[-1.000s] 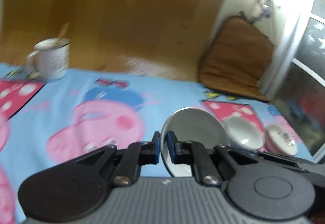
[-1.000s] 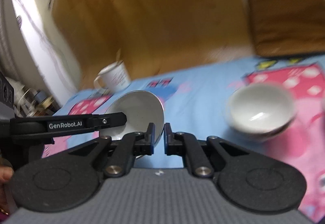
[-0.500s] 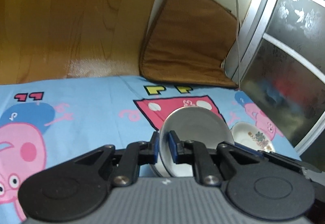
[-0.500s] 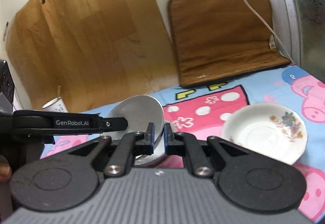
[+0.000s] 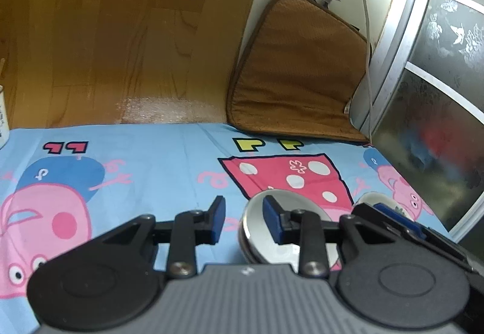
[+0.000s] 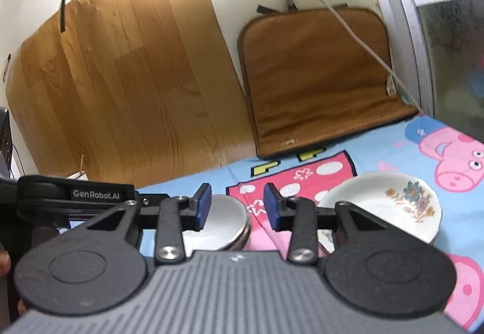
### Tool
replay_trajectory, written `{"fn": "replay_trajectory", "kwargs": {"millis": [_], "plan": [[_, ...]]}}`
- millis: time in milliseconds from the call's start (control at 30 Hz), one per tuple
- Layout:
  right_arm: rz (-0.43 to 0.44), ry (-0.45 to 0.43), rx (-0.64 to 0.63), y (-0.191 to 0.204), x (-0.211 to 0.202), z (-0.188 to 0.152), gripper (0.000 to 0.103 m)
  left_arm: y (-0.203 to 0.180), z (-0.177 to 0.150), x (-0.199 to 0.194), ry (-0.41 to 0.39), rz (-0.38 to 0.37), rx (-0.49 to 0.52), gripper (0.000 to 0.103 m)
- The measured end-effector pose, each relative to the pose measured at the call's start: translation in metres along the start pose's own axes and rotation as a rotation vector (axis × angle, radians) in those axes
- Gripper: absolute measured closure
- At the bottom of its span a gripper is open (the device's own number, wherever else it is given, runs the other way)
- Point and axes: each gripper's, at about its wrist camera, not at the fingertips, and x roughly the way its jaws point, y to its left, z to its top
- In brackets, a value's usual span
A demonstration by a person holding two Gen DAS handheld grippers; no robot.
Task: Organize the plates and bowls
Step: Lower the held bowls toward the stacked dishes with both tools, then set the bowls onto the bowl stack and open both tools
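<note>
Hovering low over the cartoon-pig cloth (image 5: 169, 161) that covered the bench, the left hand-held gripper (image 5: 243, 220) had its blue-padded fingers spread wide, holding nothing. Its right finger sat over the rim of a white bowl (image 5: 266, 243), which was nested in at least one more bowl beneath it on the pink spotted patch of the cloth. Whether the pad touched the rim could not be told.

The right hand-held gripper (image 6: 237, 207) was likewise wide apart and empty. In its view the bowl stack (image 6: 225, 226) lay just beyond its left finger, and a white plate with a flower print (image 6: 390, 207) rested on the cloth near the stack, to the right. The edge of a second flowered piece showed under the plate, mostly hidden by the gripper body.

The left gripper's arm crossed the right view, and its side bore the white lettering "GenRobot.AI" (image 6: 96, 194). On the cloth, mirrored block letters in red and in yellow could be seen but not read. A brown cushion (image 6: 317, 76) leaned against the wall behind the bench, beside a wood-grain panel (image 6: 121, 76).
</note>
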Motion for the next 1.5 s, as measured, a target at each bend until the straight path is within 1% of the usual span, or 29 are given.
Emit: {"fn": "replay_trajectory", "kwargs": {"millis": [133, 333, 500, 600, 767, 967, 1033, 1167, 1233, 1267, 1367, 1467, 1500], "plan": [[0.0, -0.034, -0.032, 0.006, -0.01, -0.009, 0.061, 0.001, -0.005, -0.011, -0.019, 0.003, 0.006, 0.075], [0.005, -0.03, -0.03, 0.01, -0.022, -0.019, 0.061, 0.004, -0.017, -0.02, -0.022, 0.024, 0.03, 0.075], [0.015, -0.023, -0.041, 0.015, -0.024, -0.021, 0.061, 0.016, -0.024, -0.023, -0.01, 0.036, 0.004, 0.075], [0.028, -0.001, -0.05, 0.019, -0.021, -0.023, 0.061, 0.026, -0.028, -0.024, -0.001, 0.054, -0.02, 0.075], [0.031, 0.016, -0.055, 0.023, -0.018, -0.024, 0.061, 0.04, -0.028, -0.024, 0.01, 0.041, -0.082, 0.075], [0.018, 0.024, -0.053, 0.02, -0.018, -0.026, 0.061, 0.027, -0.02, -0.015, 0.003, 0.013, -0.064, 0.075], [0.015, 0.026, -0.048, 0.018, -0.019, -0.026, 0.061, 0.022, -0.018, -0.007, 0.004, 0.023, -0.047, 0.075], [0.012, 0.023, -0.043, 0.015, -0.021, -0.026, 0.061, 0.017, -0.021, 0.011, 0.044, 0.041, -0.038, 0.075], [0.011, 0.022, -0.041, 0.013, -0.022, -0.026, 0.061, 0.017, -0.024, 0.015, 0.052, 0.055, -0.034, 0.075], [0.01, 0.019, -0.04, 0.013, -0.022, -0.026, 0.061, 0.018, -0.025, 0.016, 0.062, 0.048, -0.04, 0.075], [0.011, 0.011, -0.042, 0.013, -0.024, -0.026, 0.061, 0.021, -0.025, 0.011, 0.062, 0.035, -0.065, 0.074], [0.017, 0.016, -0.034, 0.012, -0.024, -0.027, 0.061, 0.023, -0.023, 0.0, 0.032, 0.039, -0.063, 0.074], [0.019, 0.017, -0.033, 0.013, -0.024, -0.027, 0.061, 0.025, -0.022, -0.004, 0.022, 0.041, -0.066, 0.072]]}}
